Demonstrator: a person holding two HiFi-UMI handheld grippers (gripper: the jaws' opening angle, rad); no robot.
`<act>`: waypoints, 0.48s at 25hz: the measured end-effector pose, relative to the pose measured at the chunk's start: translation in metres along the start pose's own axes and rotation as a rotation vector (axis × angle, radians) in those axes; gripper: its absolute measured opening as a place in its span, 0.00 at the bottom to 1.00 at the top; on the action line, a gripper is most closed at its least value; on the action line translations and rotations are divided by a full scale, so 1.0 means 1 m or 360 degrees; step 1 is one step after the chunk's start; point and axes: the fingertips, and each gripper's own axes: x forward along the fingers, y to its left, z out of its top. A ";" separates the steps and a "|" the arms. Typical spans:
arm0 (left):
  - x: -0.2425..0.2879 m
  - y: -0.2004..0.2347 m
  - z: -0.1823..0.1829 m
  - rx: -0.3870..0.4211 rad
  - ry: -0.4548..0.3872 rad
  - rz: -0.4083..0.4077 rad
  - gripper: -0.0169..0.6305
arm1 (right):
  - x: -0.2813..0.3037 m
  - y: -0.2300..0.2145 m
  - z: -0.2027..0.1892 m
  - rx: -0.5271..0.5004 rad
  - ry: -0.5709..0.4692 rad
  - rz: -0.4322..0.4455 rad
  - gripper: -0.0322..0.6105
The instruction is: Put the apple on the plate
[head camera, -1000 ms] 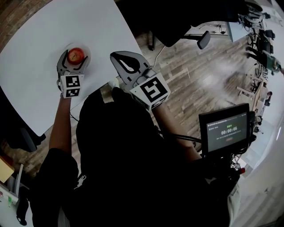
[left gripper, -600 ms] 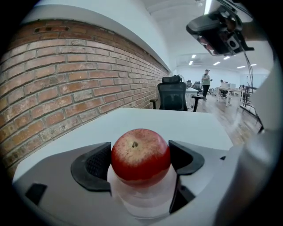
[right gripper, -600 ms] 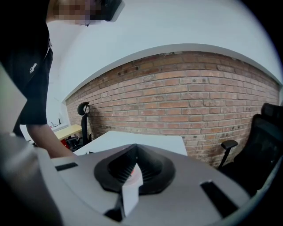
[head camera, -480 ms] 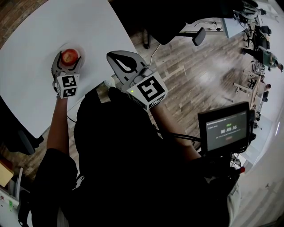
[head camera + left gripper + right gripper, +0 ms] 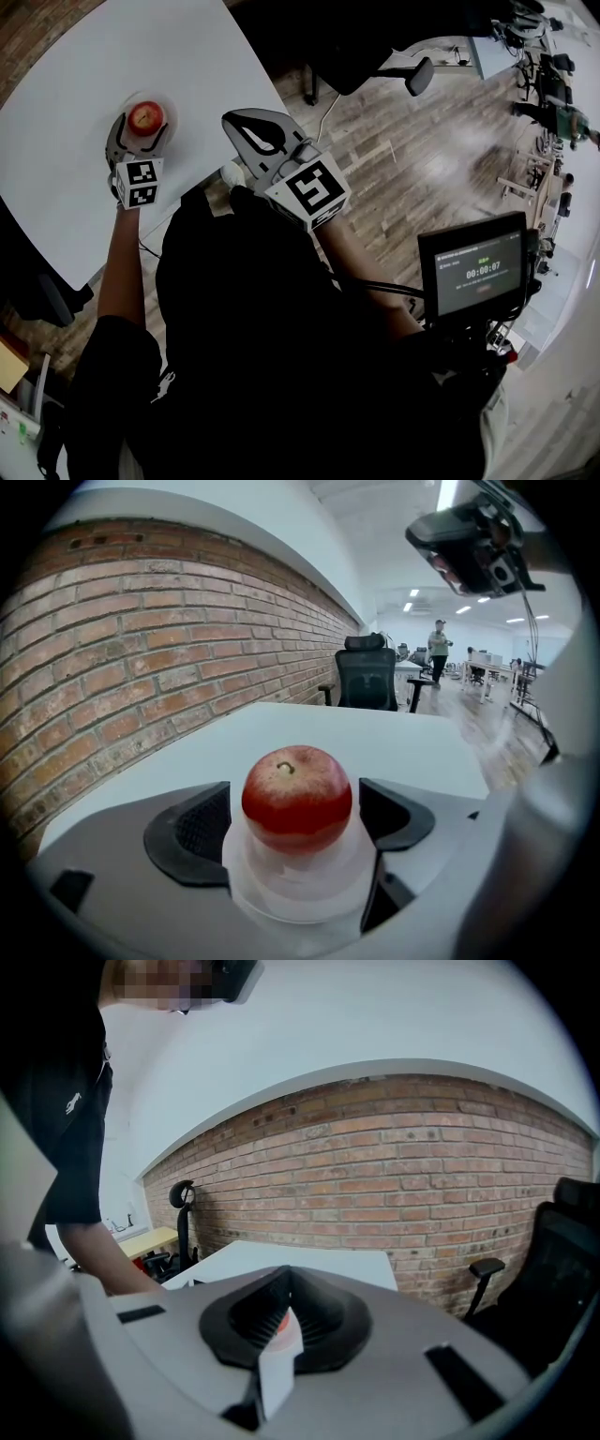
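Far left: left gripper (image 5: 140,137), jaws spread wide, one pad on either side of the apple (image 5: 297,799), neither touching it. Gaps visible on both flanks in the left gripper view.

Red apple upright, stem up, resting on the small white plate (image 5: 281,894). Plate in turn on the white table (image 5: 84,75), not far from its edge. Plate's near rim lying between the open jaws as well.

Judged the closing step: apple placed on the plate and let go, nothing clamped. Calls next for a straight draw-back of the left gripper along its own line, jaws kept apart and level, so that no pad clips the fruit or drags the plate's rim. Round fruit on a shallow dish, so probably quick to roll at a nudge.

Further right: right gripper (image 5: 279,1327), jaws pressed together on nothing, held over the table's edge, well apart from the plate. Through the slit between its pads, only a sliver of red and white far beyond. Likely no part left for it here.

Far right: a small timer screen (image 5: 473,272) over wooden flooring.
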 end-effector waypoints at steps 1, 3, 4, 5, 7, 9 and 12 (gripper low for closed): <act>-0.004 -0.002 0.001 0.0004 0.0005 0.0005 0.67 | -0.002 0.001 0.002 -0.0002 -0.0006 0.0009 0.05; -0.018 -0.012 0.005 0.0023 0.0015 0.0023 0.67 | -0.014 0.005 0.005 -0.0009 -0.0023 0.0033 0.05; -0.026 -0.014 0.008 0.0036 0.0017 0.0039 0.67 | -0.018 0.008 0.008 -0.0014 -0.0037 0.0048 0.05; -0.035 -0.014 0.011 0.0043 0.0013 0.0057 0.67 | -0.021 0.011 0.011 -0.0022 -0.0054 0.0065 0.05; -0.048 -0.012 0.018 0.0034 -0.0014 0.0093 0.67 | -0.021 0.015 0.017 -0.0042 -0.0088 0.0106 0.05; -0.057 -0.011 0.028 0.0009 -0.0051 0.0130 0.67 | -0.019 0.016 0.020 -0.0060 -0.0118 0.0154 0.05; -0.077 -0.010 0.044 0.0001 -0.0084 0.0197 0.67 | -0.016 0.022 0.027 -0.0082 -0.0153 0.0226 0.05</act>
